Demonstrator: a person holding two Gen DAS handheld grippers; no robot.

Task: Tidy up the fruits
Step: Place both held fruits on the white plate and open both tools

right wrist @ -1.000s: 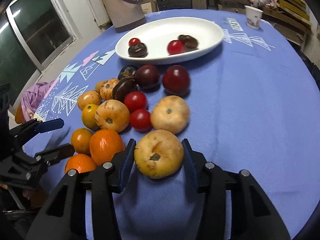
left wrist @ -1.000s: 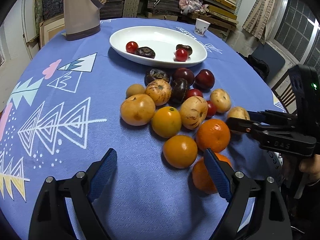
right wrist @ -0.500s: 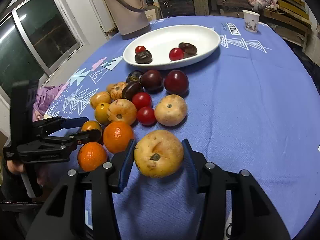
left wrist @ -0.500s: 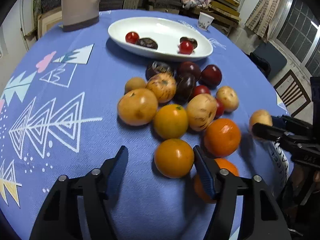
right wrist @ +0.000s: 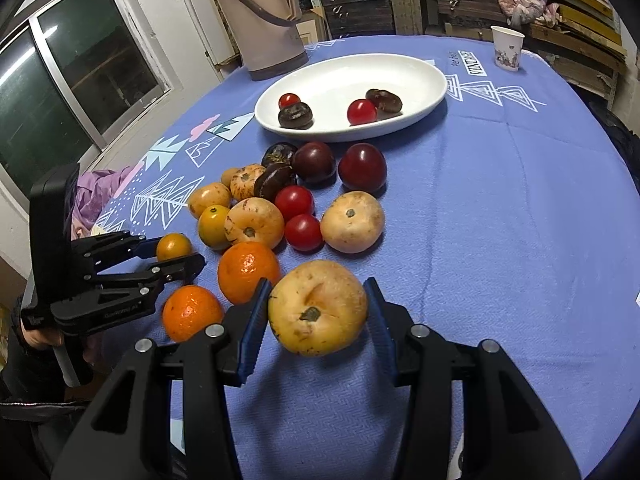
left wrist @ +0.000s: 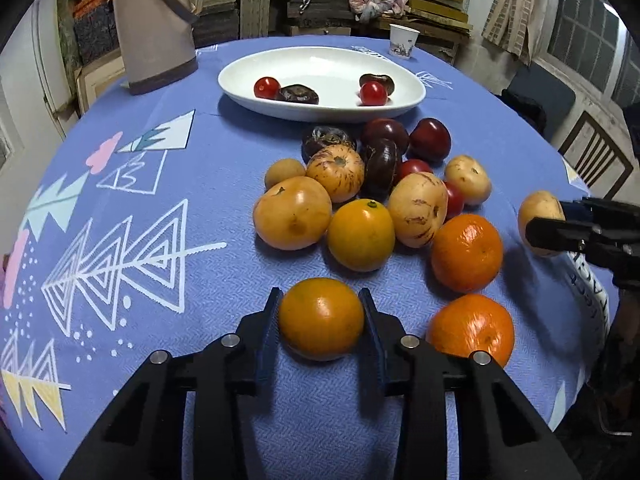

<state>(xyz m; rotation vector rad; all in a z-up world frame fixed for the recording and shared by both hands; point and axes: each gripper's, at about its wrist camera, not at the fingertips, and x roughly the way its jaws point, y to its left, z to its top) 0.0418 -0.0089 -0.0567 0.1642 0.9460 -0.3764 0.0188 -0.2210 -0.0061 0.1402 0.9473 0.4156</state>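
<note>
On the blue-clothed desk (left wrist: 224, 216), before the white dish (left wrist: 320, 80), the right claw (right wrist: 316, 312) grips a firm, smooth yellow fruit (right wrist: 318, 306) across its middle while the left claw (left wrist: 320, 320) is closing around a light, soft-skinned orange (left wrist: 321, 317).

Blue tablecloth (left wrist: 224, 280) with white line triangles and pink, teal, yellow shapes, white oval dish (left wrist: 320, 68), red cherry tomatoes (left wrist: 267, 87), dark brown chestnuts (left wrist: 298, 94), orange tangerines (left wrist: 466, 252), yellow-tan speckled fruits (left wrist: 418, 208), maroon plums (left wrist: 430, 138), beige flask (left wrist: 154, 28) with brown base.
</note>
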